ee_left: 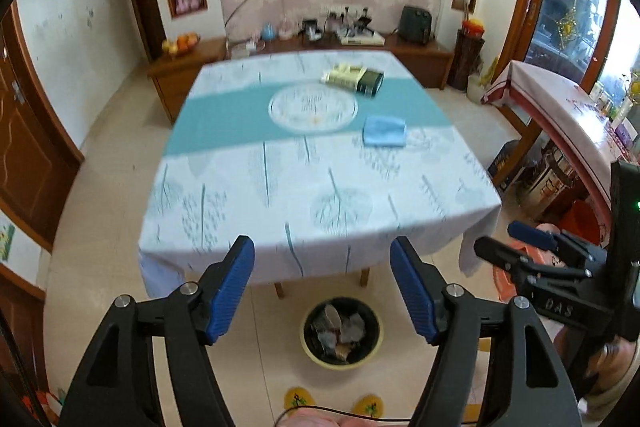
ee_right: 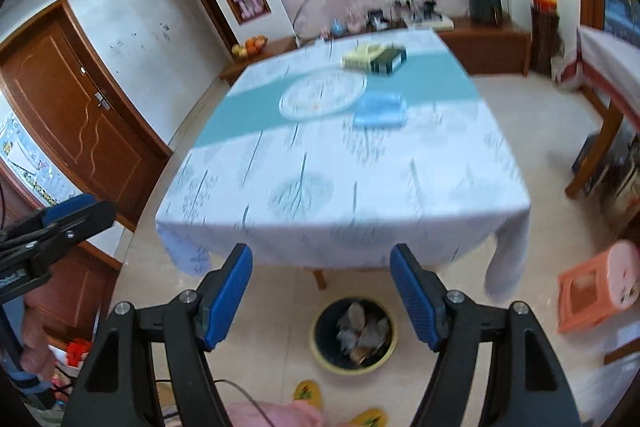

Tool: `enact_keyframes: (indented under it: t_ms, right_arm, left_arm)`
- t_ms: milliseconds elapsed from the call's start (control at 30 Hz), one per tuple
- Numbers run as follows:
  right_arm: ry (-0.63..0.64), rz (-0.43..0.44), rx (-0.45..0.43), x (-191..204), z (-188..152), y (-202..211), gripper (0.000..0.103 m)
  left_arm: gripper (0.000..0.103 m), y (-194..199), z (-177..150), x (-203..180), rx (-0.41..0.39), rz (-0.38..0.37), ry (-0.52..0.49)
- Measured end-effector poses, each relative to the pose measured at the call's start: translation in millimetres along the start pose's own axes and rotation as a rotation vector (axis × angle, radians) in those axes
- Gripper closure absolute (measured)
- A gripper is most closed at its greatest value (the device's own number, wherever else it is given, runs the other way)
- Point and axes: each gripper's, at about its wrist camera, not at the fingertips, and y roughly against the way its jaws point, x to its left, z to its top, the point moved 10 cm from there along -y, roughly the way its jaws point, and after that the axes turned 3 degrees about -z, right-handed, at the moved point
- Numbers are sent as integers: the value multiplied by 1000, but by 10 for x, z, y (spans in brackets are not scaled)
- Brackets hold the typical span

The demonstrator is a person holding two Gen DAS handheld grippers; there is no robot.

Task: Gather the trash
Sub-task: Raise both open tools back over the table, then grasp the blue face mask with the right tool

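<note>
A round waste bin (ee_left: 341, 333) with a yellow rim and a black liner stands on the floor below the table's near edge; it holds several crumpled wrappers. It also shows in the right wrist view (ee_right: 355, 335). My left gripper (ee_left: 322, 251) is open and empty, above the bin and in front of the table. My right gripper (ee_right: 321, 255) is open and empty too; it also shows at the right edge of the left wrist view (ee_left: 504, 239). On the table (ee_left: 280, 211) lie a glass plate (ee_left: 313, 107), a blue cloth (ee_left: 385, 131) and a pale and dark box (ee_left: 353, 78).
A low wooden cabinet (ee_left: 416, 55) with a TV above it stands behind the table. A second covered table (ee_left: 560, 107) is at the right. An orange plastic stool (ee_right: 598, 291) stands right of the bin. Yellow slippers (ee_right: 306, 393) are on the floor near me.
</note>
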Motion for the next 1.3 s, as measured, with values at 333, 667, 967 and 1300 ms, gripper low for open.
enact_keyframes:
  t_ms: [333, 667, 967, 1300]
  right_arm:
    - [188, -36, -89, -66, 897, -132, 30]
    - [329, -76, -21, -264, 1548, -1090, 29]
    - [397, -98, 223, -514, 1645, -2512, 29]
    - [430, -99, 418, -686, 1323, -3132, 45]
  left_arm:
    - [25, -9, 746, -77, -30, -6, -103]
    - [24, -840, 1684, -8, -3, -54, -421]
    - [24, -2163, 2285, -10, 130, -229, -688]
    - [24, -3364, 2639, -85, 231, -330, -836]
